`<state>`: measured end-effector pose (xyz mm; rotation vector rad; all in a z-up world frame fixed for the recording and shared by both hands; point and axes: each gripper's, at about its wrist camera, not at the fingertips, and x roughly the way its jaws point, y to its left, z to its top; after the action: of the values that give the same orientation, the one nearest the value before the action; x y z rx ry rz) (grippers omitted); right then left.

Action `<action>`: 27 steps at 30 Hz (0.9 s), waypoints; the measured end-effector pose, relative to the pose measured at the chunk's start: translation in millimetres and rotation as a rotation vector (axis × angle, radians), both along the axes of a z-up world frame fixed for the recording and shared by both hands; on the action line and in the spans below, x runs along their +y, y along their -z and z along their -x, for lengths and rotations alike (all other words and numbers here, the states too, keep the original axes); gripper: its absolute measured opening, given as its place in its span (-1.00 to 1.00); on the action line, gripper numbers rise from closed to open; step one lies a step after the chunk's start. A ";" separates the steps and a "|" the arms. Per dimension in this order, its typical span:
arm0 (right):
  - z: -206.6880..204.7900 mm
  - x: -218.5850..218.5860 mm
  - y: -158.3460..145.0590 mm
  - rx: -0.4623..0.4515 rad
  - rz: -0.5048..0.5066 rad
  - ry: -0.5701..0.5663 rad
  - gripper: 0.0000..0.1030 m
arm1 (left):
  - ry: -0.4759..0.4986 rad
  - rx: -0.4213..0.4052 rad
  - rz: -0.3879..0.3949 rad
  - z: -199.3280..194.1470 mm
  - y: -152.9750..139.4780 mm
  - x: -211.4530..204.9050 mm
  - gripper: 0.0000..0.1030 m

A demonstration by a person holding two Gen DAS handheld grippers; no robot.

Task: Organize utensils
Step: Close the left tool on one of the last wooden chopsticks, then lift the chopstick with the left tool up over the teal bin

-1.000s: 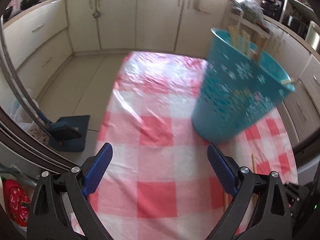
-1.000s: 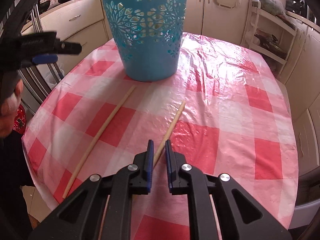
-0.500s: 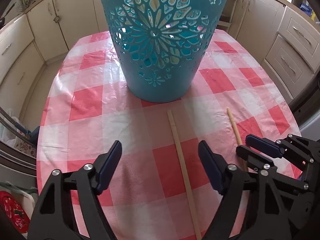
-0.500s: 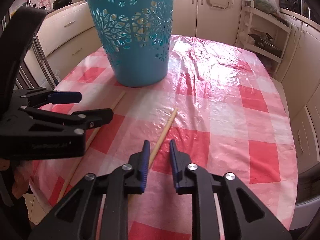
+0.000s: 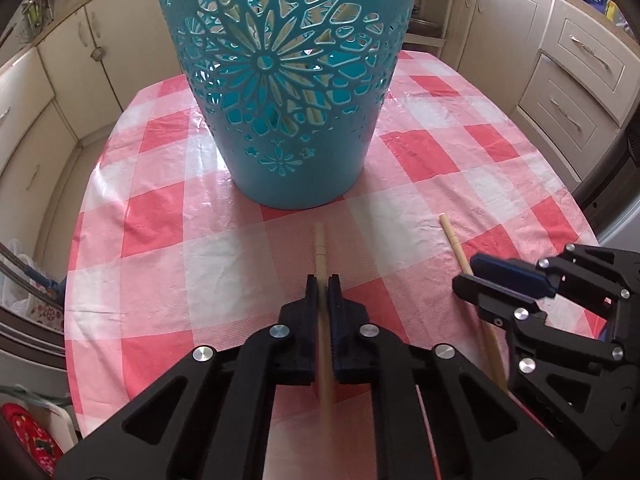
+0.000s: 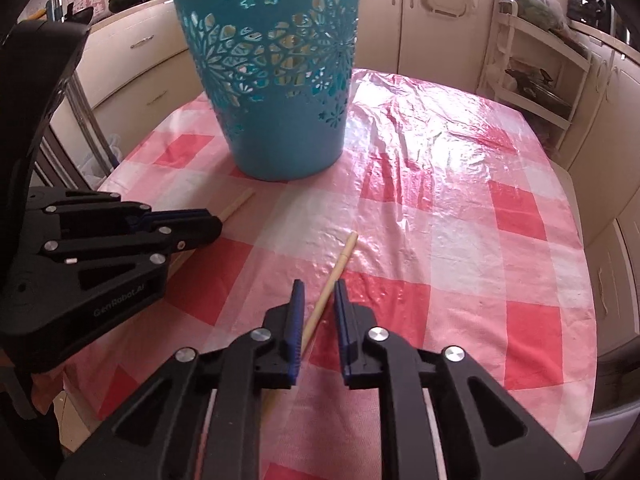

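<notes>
A table (image 5: 460, 184) under a red and white checked cloth, itself under clear plastic, fills both views, with cream kitchen cabinets (image 5: 576, 76) around it. On the far part of the cloth stands a tall teal basket (image 5: 280, 92) with flower cut-outs; pale sticks show through the holes, standing inside it. One stick end pokes above its rim in the right wrist view.

Two more wooden sticks lie on the cloth in front of the basket, well apart from each other. The left stick (image 5: 320, 248) points at the basket's foot, its tip just short of it. The left gripper (image 5: 323, 280) has just been closing, and its jaws now pinch this stick, the pads pressed on either side with the wood running back between them. In the right wrist view the same gripper (image 6: 200, 220) sits low over the stick near the basket.

The right stick (image 6: 340, 264) lies slanted, its tip toward the middle of the table. The right gripper (image 6: 319, 286) straddles it with jaws only narrowly parted. A gap shows on both sides of the wood, so the pads are not pressing it. In the left wrist view this gripper (image 5: 476, 276) comes in from the right edge over the same stick (image 5: 454, 240).
</notes>
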<state>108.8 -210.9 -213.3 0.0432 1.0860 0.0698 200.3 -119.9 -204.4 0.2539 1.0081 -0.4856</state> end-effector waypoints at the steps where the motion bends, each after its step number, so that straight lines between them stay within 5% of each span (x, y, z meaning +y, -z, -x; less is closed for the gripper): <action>1: 0.8 0.8 -0.4 0.003 0.005 -0.009 -0.72 | -0.006 0.001 0.001 -1.0 0.2 0.7 -0.90; 5: 1.7 -2.7 1.3 -0.015 -0.012 0.016 -0.72 | -0.029 -0.022 -0.029 -2.6 1.2 0.6 -0.76; 15: 5.4 -1.6 3.7 -0.071 0.007 0.002 -0.72 | 0.036 -0.036 -0.041 7.2 -10.3 0.4 -0.91; 27: 8.2 0.7 3.9 -0.082 0.018 0.003 -0.72 | 0.104 -0.045 0.197 39.1 -76.3 29.4 -0.91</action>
<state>100.7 -210.3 -217.2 0.0249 1.0042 0.0588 161.2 -90.5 -128.2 0.1408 0.8990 -0.6671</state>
